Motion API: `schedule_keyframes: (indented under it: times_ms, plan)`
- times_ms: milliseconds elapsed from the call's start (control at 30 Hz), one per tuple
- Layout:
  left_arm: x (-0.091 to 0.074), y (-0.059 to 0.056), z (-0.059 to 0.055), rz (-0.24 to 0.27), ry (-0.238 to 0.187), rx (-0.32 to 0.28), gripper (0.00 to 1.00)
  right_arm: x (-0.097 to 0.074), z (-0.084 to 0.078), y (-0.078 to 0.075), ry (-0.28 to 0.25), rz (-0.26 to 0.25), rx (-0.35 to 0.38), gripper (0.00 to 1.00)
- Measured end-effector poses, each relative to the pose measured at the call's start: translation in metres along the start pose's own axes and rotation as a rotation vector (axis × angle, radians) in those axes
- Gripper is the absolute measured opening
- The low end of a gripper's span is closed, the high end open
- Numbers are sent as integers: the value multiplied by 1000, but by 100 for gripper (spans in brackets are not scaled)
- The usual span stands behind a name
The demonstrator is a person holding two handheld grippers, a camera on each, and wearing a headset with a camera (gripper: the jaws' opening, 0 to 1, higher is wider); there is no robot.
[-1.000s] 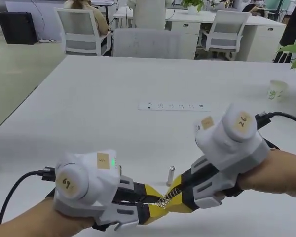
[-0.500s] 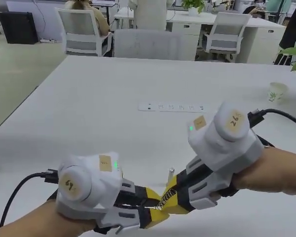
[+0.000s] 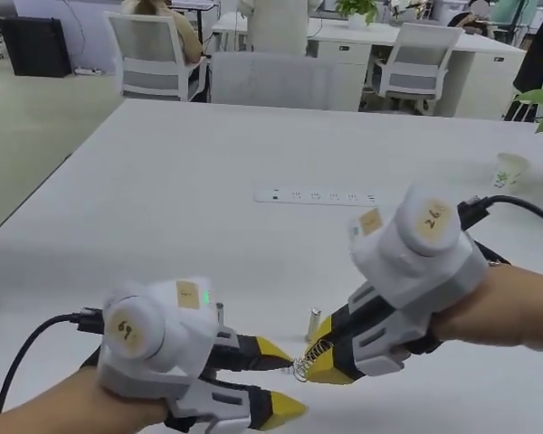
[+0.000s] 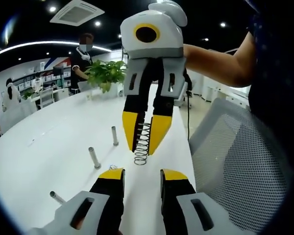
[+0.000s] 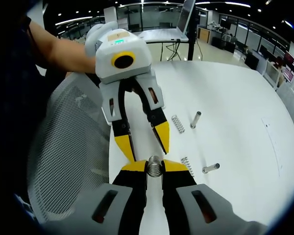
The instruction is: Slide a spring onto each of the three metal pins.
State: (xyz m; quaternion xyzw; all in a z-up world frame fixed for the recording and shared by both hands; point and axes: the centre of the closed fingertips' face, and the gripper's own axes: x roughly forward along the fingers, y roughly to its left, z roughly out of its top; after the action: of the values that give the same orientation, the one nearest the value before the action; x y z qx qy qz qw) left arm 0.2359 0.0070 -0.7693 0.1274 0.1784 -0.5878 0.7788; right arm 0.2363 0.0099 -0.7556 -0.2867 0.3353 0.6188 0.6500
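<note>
Left gripper (image 3: 285,380) has let go of the small steel coil spring (image 4: 142,144) since a second ago; its yellow-tipped jaws are now spread wide, just short of the spring and touching nothing. Right gripper (image 5: 154,169) pinches that spring between its yellow tips, holding it over the white table (image 3: 208,181) near the front edge. Three short grey metal pins (image 4: 93,157) stand on the table just beyond, none carrying a spring. Two loose coil springs (image 5: 178,123) lie on the table beside the pins
</note>
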Motion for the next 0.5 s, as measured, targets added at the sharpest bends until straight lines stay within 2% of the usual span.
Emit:
schedule_keyframes:
  times_ms: [333, 500]
  plan:
    - [-19, 13, -17, 44, 19, -41, 29, -3, -14, -7, 18, -16, 28, 8]
    - [-30, 18, -24, 78, 11, -77, 32, -5, -19, -10, 20, -23, 41, 8]
